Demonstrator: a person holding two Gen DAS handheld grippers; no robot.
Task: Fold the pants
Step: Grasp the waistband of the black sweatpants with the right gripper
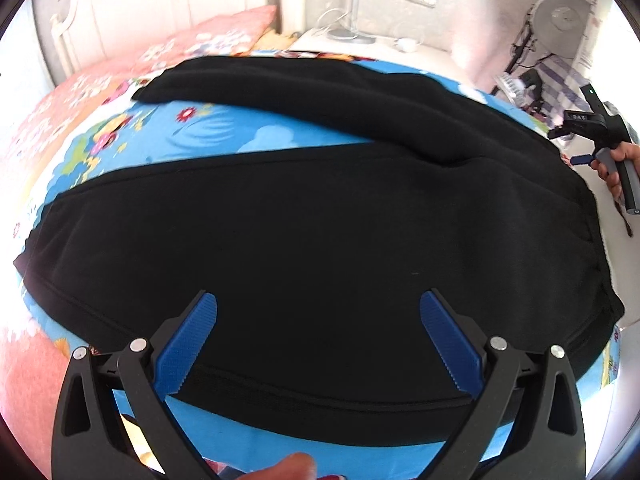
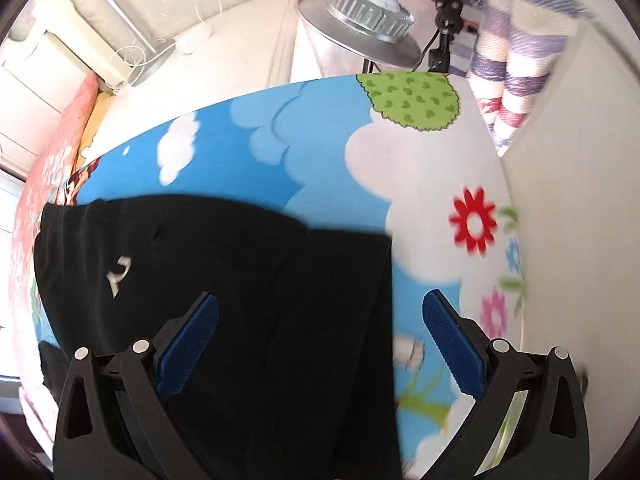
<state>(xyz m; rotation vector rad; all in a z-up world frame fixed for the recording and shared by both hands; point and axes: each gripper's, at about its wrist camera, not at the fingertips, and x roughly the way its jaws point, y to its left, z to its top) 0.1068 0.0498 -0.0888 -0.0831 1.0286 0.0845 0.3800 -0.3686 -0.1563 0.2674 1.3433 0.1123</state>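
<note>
The left gripper [image 1: 318, 308], black with blue ribbed pads, hangs spread wide and grasps nothing. It hovers over the near edge of a pair of black soft-knit pants [image 1: 320, 232]. The right gripper [image 2: 320, 312], of the same make, is also released, jaws wide, poised above one end of the pants [image 2: 224, 300], where a small pale logo [image 2: 119, 276] shows on the cloth.

The pants lie flat across a bed, on a bright blue cartoon-print bedsheet [image 1: 224, 136] with white clouds, a green tree and red and pink flowers. Their two legs part in a narrow V, showing sheet between them. From the left camera, the person's right hand [image 1: 618, 164] grips the other tool's handle beyond the bed's right edge.

A pink floral pillow [image 1: 200, 44] sits at the far left corner. A round silver lamp shade [image 2: 360, 28] stands past the far edge, beside a purple striped cloth [image 2: 520, 40].
</note>
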